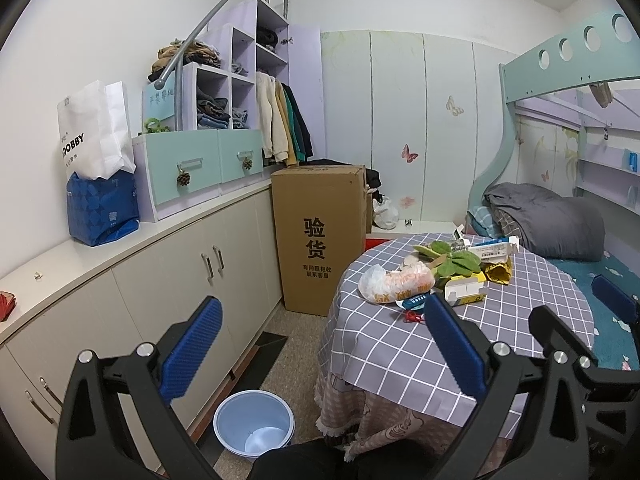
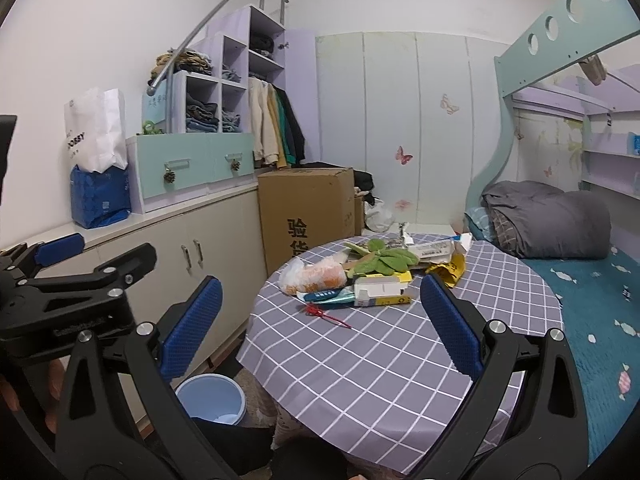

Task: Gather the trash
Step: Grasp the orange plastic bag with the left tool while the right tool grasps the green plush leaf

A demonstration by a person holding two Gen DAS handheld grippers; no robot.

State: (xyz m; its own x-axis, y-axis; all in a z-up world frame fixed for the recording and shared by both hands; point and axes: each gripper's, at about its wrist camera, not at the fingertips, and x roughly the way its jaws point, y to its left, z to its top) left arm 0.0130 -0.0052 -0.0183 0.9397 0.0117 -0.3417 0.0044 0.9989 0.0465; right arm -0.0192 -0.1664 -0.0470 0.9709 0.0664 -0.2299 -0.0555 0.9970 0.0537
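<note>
Trash lies in a heap on the far side of the round table [image 1: 520, 320] [image 2: 360, 368]: a crumpled plastic bag [image 1: 394, 282] [image 2: 312, 274], green leaves [image 1: 452, 260] [image 2: 384, 260], a white and yellow box [image 1: 466, 288] [image 2: 384, 290], a yellow wrapper [image 1: 500, 270] [image 2: 450, 268] and a red string [image 1: 412, 316] [image 2: 324, 314]. A light blue bucket [image 1: 254, 420] [image 2: 210, 398] stands on the floor left of the table. My left gripper [image 1: 324, 344] [image 2: 92, 258] hangs open above the bucket and the table's left edge. My right gripper [image 2: 322, 324] [image 1: 588, 316] is open over the near part of the table. Both hold nothing.
White cabinets [image 1: 180, 264] run along the left wall, with a blue bag [image 1: 102, 212] on top. A tall cardboard box [image 1: 320, 236] stands behind the table. A bunk bed [image 2: 580, 300] with a grey quilt [image 2: 552, 224] borders the table on the right.
</note>
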